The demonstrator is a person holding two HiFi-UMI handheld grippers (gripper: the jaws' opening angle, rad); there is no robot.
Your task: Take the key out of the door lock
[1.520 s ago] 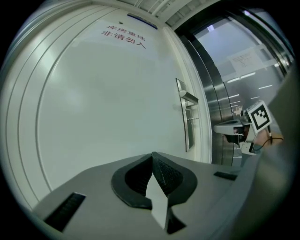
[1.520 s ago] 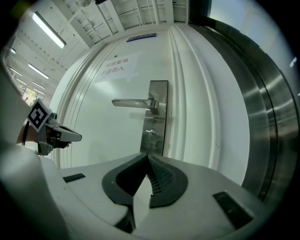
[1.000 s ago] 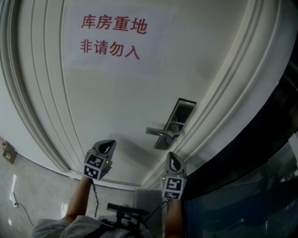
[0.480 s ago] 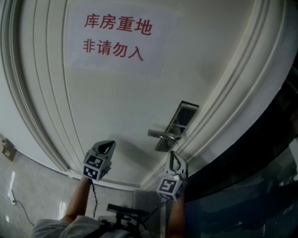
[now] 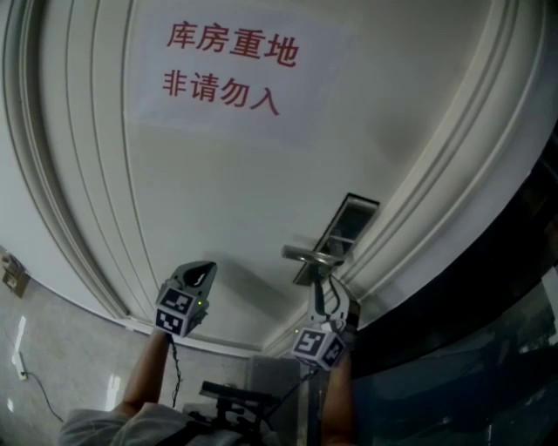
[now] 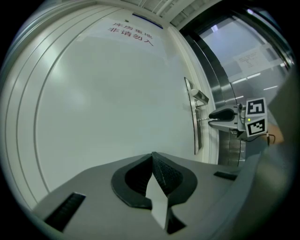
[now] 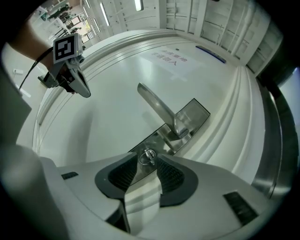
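My right fingers (image 7: 123, 176) had just opened wide round the key (image 7: 148, 155) to grab it | left fingers (image 6: 165, 169) were shut, empty.

Straight ahead of the jaws of the left gripper (image 6: 153, 159) a white door leaf (image 6: 108, 103) with curved mouldings is seen. A paper notice (image 5: 222, 74) with red characters is fixed high on it. To the right of these jaws a steel frame (image 6: 224, 89) and a glass partition (image 6: 243, 47) are found, and a sheet of paper (image 6: 248, 58) is stuck on the glass. To the left, in the head view, a glossy pale stone surface (image 5: 70, 366) is shown, with a white cable (image 5: 22, 373) lying against it. Strip lights (image 7: 138, 4) are seen far beyond the jaws of the right gripper (image 7: 149, 158).
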